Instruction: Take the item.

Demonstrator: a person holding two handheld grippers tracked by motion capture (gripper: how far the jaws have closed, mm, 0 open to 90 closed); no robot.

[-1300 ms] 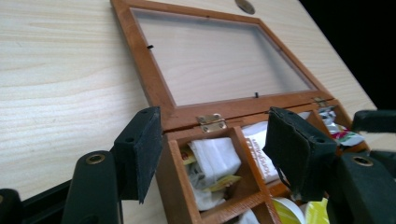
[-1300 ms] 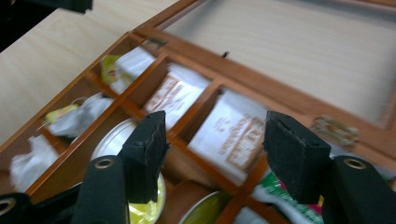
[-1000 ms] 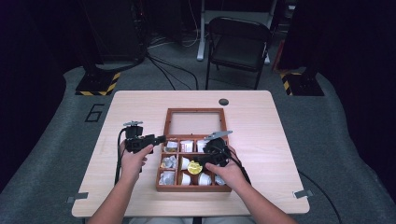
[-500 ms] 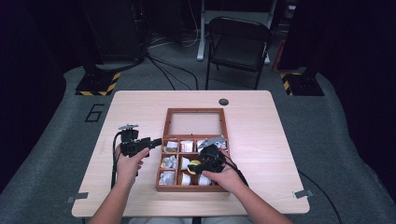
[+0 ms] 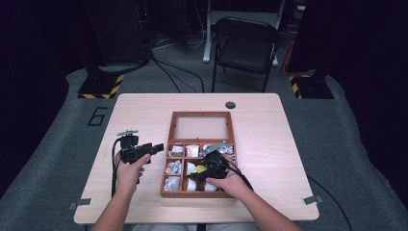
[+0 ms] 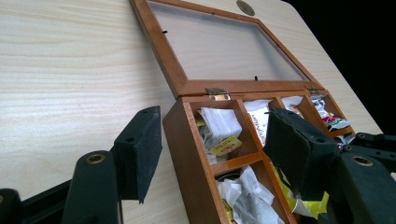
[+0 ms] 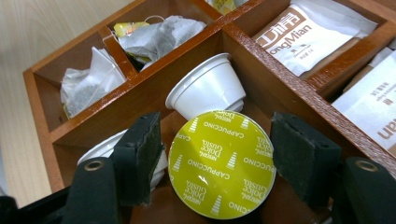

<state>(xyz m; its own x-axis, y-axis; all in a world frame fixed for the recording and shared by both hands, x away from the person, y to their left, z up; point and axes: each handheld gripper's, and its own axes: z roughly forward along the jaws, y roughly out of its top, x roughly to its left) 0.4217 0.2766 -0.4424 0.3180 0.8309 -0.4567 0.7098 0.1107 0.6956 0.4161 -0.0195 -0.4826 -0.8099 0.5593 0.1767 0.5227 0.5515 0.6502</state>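
Work: a coffee capsule (image 7: 222, 163) with a yellow-green lid was being picked from a wooden box (image 5: 166, 180) on the desk (image 5: 269, 134).
Capsule: lay in a near compartment, lid up towards the camera, touching a white capsule (image 7: 208, 88) behind it.
Right hand-held gripper (image 7: 215, 163): jaws spread, one pad on each side of the lid, not yet pinching.
Left hand-held gripper (image 6: 212, 154): jaws spread astride the box's left wall, gripping nothing.
Risk: the round lid might slip from the pads if they closed on its thin rim; a jaw might catch the divider or nudge the white capsule.
Risk: the unheld box might shift.
Hidden: the capsule's body under its lid; compartment floor; sachets (image 7: 303, 32) cut off at the frame edge.
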